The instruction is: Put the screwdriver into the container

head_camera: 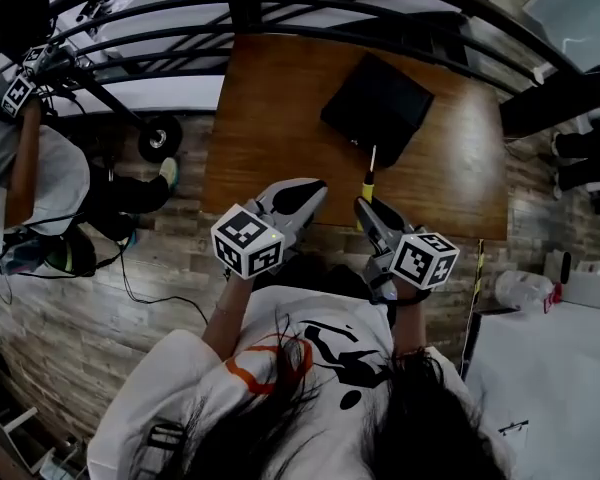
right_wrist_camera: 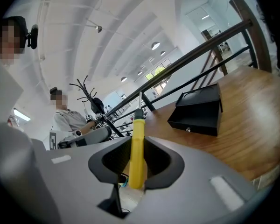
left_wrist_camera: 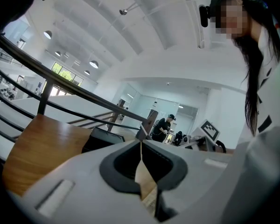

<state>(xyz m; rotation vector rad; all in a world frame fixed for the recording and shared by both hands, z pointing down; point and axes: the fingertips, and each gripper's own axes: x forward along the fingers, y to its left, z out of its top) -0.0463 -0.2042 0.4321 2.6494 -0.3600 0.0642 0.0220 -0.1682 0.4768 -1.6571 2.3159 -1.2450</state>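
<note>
Right gripper up front, and its jaws are clamped on the yellow handle of the screwdriver, one pad on each side. The shaft pokes out ahead past the tips, aimed at the container. I reckon that grip is deliberate: pinch the fat handle, leave the thin end free, and the tool can go into the box point first. The container sits on the bench, ahead of these jaws and a touch to their right, well apart from the screwdriver's tip, so by my reading this is the carry and the drop is not yet done. Left gripper rides just beside the right one, on its left, jaws together at the tips with nothing between them. Only bare bench wood shows through the slot below. It looks like a spare hand, maybe there to steady the box if needed. Now the blind spots: the butt of the handle is buried under my right jaws, and the shaft's tip is thin and gets lost against the railing behind it. I cannot tell whether the container's top is open, since from above it is just a dark square, and from the left gripper only a dark corner of it peeks over the jaws.
</note>
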